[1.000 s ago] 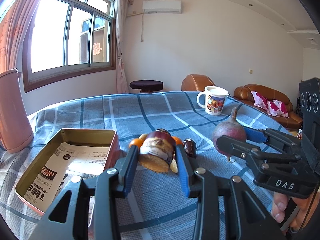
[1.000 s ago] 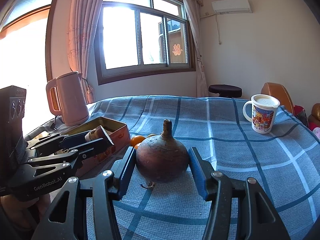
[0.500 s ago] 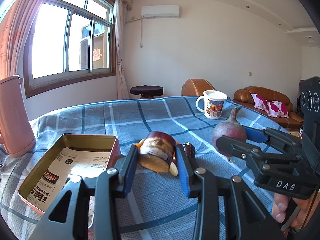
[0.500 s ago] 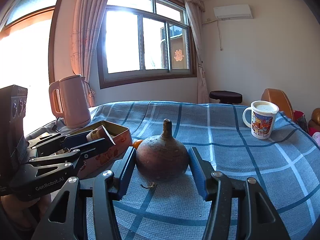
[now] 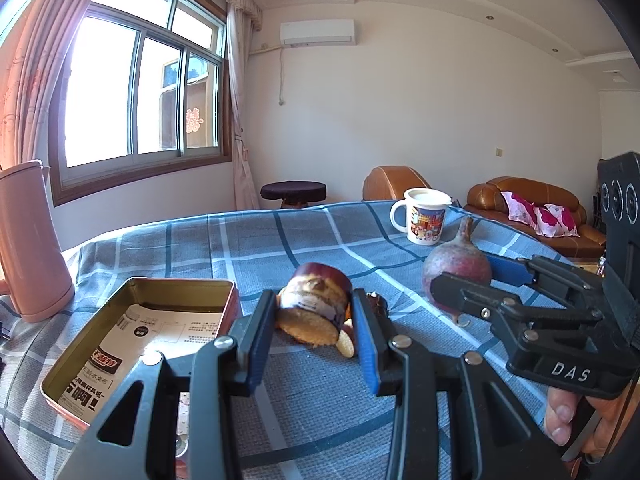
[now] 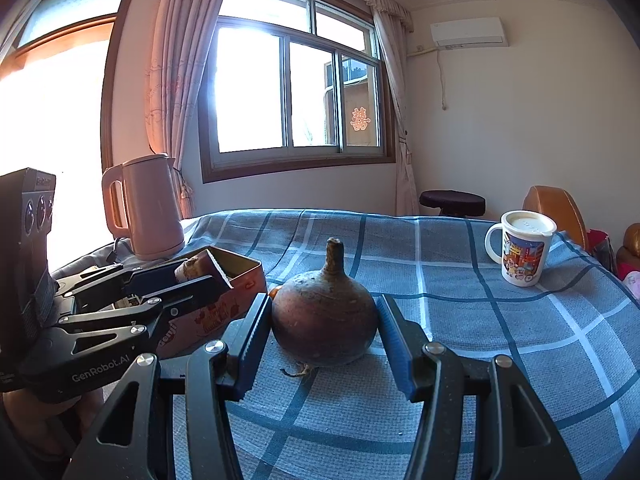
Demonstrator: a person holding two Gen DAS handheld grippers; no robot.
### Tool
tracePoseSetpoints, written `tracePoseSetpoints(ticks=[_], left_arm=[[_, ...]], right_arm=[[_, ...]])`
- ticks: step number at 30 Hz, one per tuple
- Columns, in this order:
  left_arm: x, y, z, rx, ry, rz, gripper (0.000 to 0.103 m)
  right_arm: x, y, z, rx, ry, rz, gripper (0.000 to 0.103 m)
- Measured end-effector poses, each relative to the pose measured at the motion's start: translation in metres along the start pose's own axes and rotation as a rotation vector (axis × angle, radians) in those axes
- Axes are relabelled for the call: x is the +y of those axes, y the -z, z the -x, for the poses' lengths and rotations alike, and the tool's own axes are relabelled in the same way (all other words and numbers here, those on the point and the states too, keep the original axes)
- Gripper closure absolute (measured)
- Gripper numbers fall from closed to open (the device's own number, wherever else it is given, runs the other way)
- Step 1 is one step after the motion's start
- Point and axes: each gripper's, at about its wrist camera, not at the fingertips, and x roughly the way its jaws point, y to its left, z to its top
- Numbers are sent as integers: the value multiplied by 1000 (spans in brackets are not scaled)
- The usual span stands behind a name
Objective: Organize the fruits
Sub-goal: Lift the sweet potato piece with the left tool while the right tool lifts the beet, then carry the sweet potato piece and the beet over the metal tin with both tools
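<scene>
On the desk (image 5: 304, 240), under a blue checked cloth, a white printed mug (image 5: 425, 216) stood at the far right, and a pink kettle (image 6: 150, 208) stood at the far left by the window. Near the front left sat an open tin (image 5: 136, 344), with printed paper lying inside it. Small fruits lay just behind the left gripper's load: a sliver of orange (image 6: 274, 292) showed past the tin's corner in the right view, a dark one (image 5: 378, 302) and a pale one (image 5: 346, 346) peeped out beside the right-hand finger. What kinds they were could not be told. Away from the desk, a dark stool (image 5: 293, 192) and brown sofas (image 5: 532, 208) lined the wall.

Left gripper (image 5: 316, 330) pointed slightly downward, off the cloth, just right of the tin. Its blue pads were clamped on a wrapped cake (image 5: 314, 308), purple-topped with a crumbly tan face, tilted between them. From the right view that load hung level with the tin's near rim, in front of its opening.

Right gripper (image 6: 324, 340) sat low over the cloth, also tipped a little down, a person's fingers (image 5: 560, 420) showing under its body. A round reddish radish (image 6: 325, 324) filled the space between its pads, stem up, rootlet trailing onto the cloth. The pads sat tight against both flanks, gripping it. Radish and cake were near each other, side by side, clear of the mug.
</scene>
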Motion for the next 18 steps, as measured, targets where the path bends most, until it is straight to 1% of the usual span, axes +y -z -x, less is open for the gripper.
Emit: tracePoseSetpoints(ticks=[12, 18], left_arm=[[-2, 0, 8, -35, -5, -6, 64], [1, 1, 11, -41, -22, -7, 64]], right_arm=[[4, 0, 7, -40, 14, 19, 47], [8, 0, 4, -30, 21, 33, 47]])
